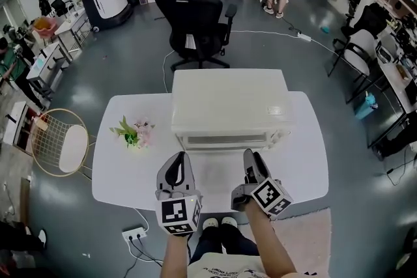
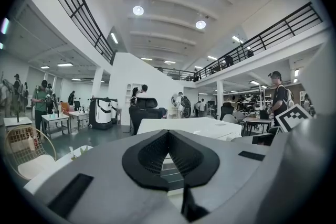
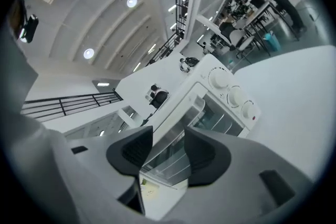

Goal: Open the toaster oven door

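white toaster oven (image 1: 229, 107); glass door (image 3: 218, 115) shut; three knobs (image 3: 234, 96) beside it

The toaster oven (image 1: 229, 104) is a cream-white box with a flat, bare top, standing upright and square on the white counter (image 1: 130, 166), toward its far edge and about midway along it, front face turned to the person. Its door (image 3: 215, 113) is a glass pane in a white frame and sits shut, flush with the front. A pale bar handle (image 3: 195, 107) runs along the door's upper edge. Wire racks show through the glass. Three round white knobs (image 3: 235, 96) stand in a row beside the door, with a small red dot (image 3: 253, 118) by the last one.
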Tool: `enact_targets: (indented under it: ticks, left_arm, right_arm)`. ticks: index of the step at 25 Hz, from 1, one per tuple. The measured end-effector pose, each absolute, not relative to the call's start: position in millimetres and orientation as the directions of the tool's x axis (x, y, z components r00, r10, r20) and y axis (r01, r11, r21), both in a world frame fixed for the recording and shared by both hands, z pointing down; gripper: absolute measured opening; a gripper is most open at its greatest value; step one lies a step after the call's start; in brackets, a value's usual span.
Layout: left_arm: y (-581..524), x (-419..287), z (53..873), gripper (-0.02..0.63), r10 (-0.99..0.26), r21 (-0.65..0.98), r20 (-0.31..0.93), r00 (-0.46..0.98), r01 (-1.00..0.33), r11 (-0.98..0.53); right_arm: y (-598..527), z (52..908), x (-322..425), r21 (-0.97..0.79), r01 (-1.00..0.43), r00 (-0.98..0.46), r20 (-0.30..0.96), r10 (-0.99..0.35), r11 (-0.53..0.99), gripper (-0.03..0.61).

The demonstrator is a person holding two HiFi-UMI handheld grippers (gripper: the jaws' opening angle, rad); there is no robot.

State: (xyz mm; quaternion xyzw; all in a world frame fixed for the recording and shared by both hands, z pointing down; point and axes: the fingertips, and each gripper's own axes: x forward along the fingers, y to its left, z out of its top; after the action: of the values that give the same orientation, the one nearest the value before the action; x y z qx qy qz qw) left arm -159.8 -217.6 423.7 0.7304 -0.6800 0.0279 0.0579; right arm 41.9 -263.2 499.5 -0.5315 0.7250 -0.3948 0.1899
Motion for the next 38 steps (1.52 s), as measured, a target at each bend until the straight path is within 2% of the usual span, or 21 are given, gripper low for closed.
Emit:
enact_targets:
  ticks: [4, 14, 28, 38]
  left_arm:
    - [-218, -162, 426, 0.002, -0.99, 0.046, 0.123, 0.071, -0.997, -0.066]
    - [-222, -177, 427, 0.002, -0.992, 0.047, 0.119, 0.047, -0.998, -0.041]
    - [-229, -181, 428, 0.002, -0.991, 0.049, 0.125, 0.039, -0.998, -0.033]
    - [-237, -179, 430, 0.002, -0.991, 0.049, 0.128, 0.037, -0.998, -0.031]
  right_arm:
    - [-268, 505, 37, -0.836, -0.54, -0.369, 0.129, -0.921, 0.1, 0.189]
    - [-279, 509, 30, -0.84, -0.533, -0.365, 0.124, -0.923, 0.098, 0.187]
    - [-284, 516, 36, -0.911, -0.412, -0.323, 0.128, -0.938, 0.017, 0.189]
    - [-297, 516, 35, -0.912, -0.41, -0.328, 0.137, -0.935, 0.011, 0.188]
